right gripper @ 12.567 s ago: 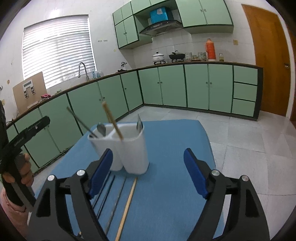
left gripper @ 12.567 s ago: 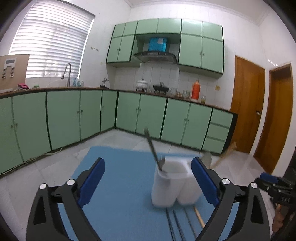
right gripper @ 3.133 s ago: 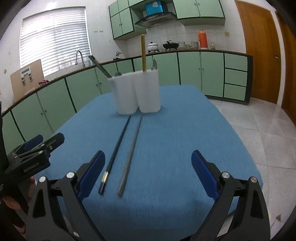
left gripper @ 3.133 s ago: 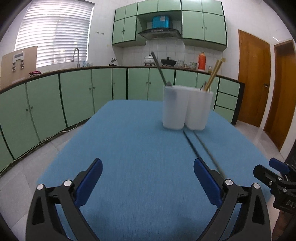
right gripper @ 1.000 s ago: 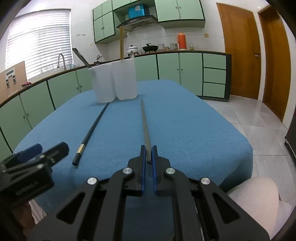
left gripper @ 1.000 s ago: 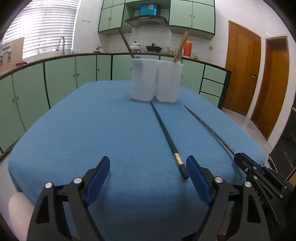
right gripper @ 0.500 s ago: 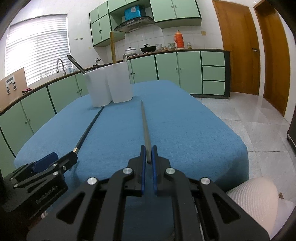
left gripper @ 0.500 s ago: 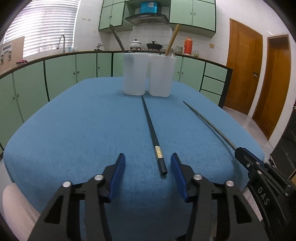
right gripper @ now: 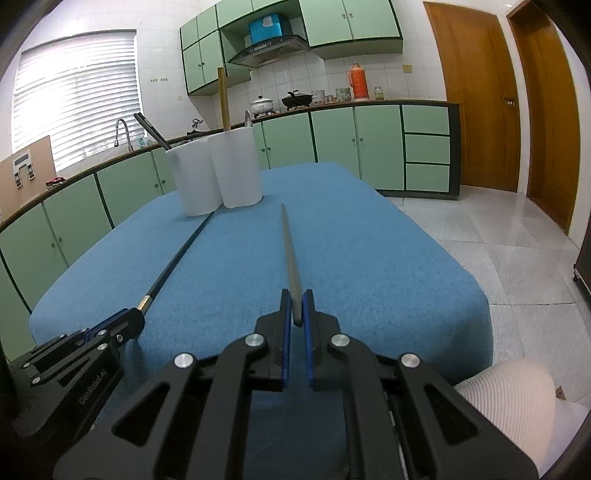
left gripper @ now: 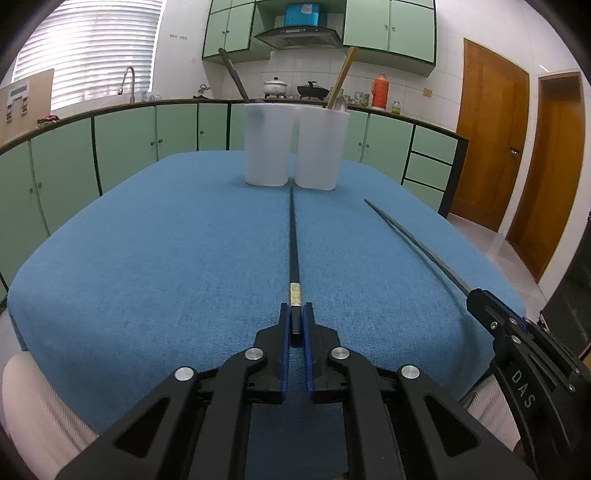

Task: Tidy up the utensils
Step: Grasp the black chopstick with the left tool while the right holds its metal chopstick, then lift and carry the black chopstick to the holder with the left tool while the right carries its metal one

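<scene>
— Any writing you can make out from here?

— "DAS" in pale letters on the black body of the right gripper, seen in the left wrist view.

— And on the other one?

— "GenRobot.AI" along the side of the left gripper, in the right wrist view.

— The blue box above the hood, or the cardboard by the window?

— Both carry markings, too blurred to read.
</scene>
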Motion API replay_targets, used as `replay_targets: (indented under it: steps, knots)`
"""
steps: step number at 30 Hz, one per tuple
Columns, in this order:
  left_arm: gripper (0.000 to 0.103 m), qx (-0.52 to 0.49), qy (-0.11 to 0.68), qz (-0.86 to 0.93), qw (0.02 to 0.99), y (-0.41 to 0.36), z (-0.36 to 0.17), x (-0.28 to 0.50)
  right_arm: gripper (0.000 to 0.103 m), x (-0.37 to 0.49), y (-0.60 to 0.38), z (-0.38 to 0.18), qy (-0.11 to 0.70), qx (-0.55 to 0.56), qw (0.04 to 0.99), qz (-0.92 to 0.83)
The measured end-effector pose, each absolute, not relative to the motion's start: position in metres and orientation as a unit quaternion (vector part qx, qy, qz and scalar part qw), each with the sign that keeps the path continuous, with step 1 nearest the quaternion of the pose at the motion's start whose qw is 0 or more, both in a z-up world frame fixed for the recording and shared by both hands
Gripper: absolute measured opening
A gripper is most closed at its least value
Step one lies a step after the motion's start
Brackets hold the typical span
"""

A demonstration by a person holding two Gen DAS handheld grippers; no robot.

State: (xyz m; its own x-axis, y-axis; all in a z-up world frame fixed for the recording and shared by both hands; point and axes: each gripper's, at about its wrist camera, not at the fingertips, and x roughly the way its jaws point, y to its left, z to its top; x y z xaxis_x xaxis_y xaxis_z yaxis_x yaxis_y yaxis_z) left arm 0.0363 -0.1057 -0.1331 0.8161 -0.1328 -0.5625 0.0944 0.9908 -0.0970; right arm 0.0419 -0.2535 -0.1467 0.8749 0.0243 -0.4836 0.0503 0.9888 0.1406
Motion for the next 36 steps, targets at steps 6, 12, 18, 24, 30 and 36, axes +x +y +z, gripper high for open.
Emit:
replay_targets:
  steps: [6,12,18,24,30,36]
  knots:
    - [0.006,-0.03,0.284,-0.06,0.957,-0.1,-0.123,0.028,0.005,0.04,-0.255,-0.137,0.236,0.061,0.97,-0.007]
    - [0.006,-0.023,0.246,-0.062,0.967,-0.092,-0.095,0.017,0.005,0.036,-0.26,-0.118,0.213,0.052,0.976,-0.001]
    - [0.006,-0.025,0.211,-0.067,0.975,-0.084,-0.064,0.012,0.005,0.035,-0.264,-0.085,0.18,0.048,0.982,0.014]
    - [0.006,-0.027,0.181,-0.073,0.98,-0.08,-0.034,0.016,0.005,0.043,-0.271,-0.049,0.16,0.049,0.985,0.038]
    - [0.006,-0.027,0.159,-0.085,0.983,-0.076,0.0,0.027,0.005,0.059,-0.275,-0.016,0.163,0.046,0.984,0.059]
    - [0.006,-0.032,0.157,-0.098,0.982,-0.073,0.024,0.042,0.005,0.078,-0.274,0.008,0.179,0.044,0.979,0.082]
